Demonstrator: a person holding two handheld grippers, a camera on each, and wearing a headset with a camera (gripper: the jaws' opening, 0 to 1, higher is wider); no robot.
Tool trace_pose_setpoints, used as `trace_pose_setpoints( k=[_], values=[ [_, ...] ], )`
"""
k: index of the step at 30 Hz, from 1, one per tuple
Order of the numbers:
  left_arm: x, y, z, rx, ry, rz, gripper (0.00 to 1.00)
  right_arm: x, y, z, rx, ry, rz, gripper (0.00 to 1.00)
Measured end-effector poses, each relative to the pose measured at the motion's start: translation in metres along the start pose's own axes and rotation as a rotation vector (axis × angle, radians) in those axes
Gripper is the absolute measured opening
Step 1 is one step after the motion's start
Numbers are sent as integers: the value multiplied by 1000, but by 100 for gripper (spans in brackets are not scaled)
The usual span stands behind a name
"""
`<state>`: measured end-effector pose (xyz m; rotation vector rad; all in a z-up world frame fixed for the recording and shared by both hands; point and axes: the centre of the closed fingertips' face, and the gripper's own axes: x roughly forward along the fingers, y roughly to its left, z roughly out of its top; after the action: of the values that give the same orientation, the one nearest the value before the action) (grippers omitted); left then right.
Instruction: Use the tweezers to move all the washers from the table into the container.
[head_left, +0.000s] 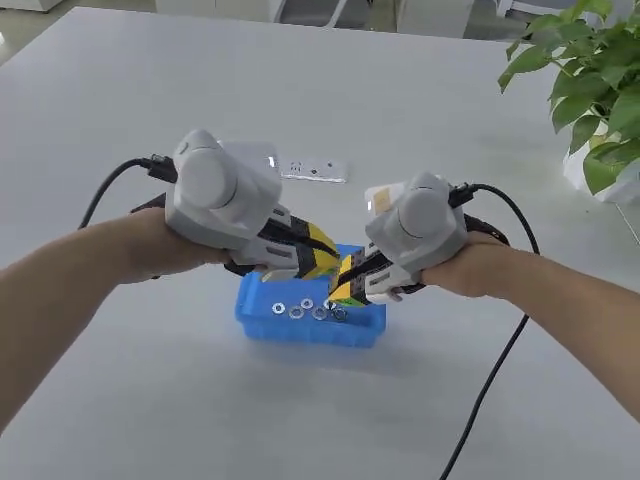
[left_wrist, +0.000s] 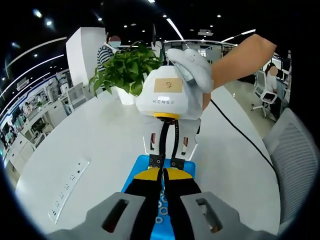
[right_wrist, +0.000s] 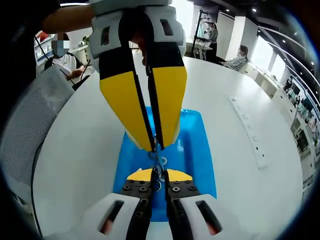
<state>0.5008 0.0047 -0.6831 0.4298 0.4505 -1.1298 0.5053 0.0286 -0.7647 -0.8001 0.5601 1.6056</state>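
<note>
Left gripper (head_left: 328, 258) jaws closed; contents hidden. Right gripper (head_left: 342, 290) jaws pinch thin metal piece (right_wrist: 159, 167), indistinct. Flat ring washers (head_left: 297, 312) in blue rectangular container (head_left: 300, 335), partly covered.

Tweezers (right_wrist: 160, 159) mere sliver between jaws, I can't tell which side grips them; container (head_left: 262, 322) far wall hidden behind left gripper (head_left: 328, 255) and right gripper (head_left: 339, 284).

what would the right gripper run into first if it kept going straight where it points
Most likely the left gripper: its yellow jaw tips sit just ahead of the right gripper, above the blue container. Depth is hard to judge.
</note>
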Motion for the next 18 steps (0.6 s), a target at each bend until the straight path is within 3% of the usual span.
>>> trace_pose_setpoints(
  k=[18],
  values=[
    [-3, 2, 3, 40, 18, -19, 5, -3, -1, 4, -24, 5, -15, 10]
  ],
)
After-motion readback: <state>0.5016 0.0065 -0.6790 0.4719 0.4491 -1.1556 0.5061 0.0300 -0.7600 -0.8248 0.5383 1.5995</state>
